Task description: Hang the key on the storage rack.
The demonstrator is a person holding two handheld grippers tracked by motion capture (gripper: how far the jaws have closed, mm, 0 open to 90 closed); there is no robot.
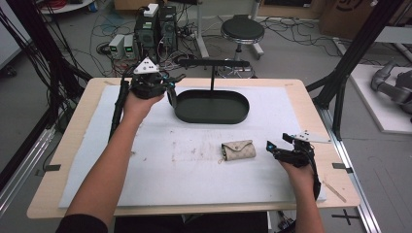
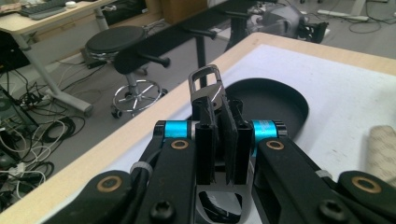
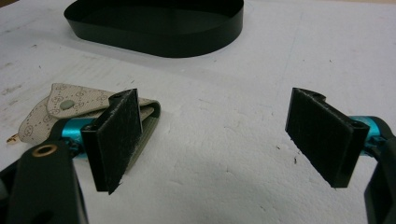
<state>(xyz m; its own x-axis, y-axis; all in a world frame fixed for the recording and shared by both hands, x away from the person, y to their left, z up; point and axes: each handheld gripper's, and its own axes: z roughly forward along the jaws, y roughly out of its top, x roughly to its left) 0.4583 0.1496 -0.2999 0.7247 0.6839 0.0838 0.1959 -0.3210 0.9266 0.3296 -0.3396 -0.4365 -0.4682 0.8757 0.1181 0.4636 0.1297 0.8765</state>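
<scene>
Left gripper (image 2: 217, 135) clamped on metal carabiner clip (image 2: 208, 84), held up near black oval tray (image 1: 212, 108). Right gripper (image 3: 219, 140) jaws wide apart, low over mat, just beside beige key pouch (image 1: 238, 149). Likely step: clip to stand's hook bar (image 1: 214, 63). Next move needs careful alignment.

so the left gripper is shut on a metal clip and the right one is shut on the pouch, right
Not quite. The left gripper is shut on the metal clip, but the right gripper is open. In the right gripper view its jaws stand wide apart, with the pouch lying beside one jaw, not held.
</scene>
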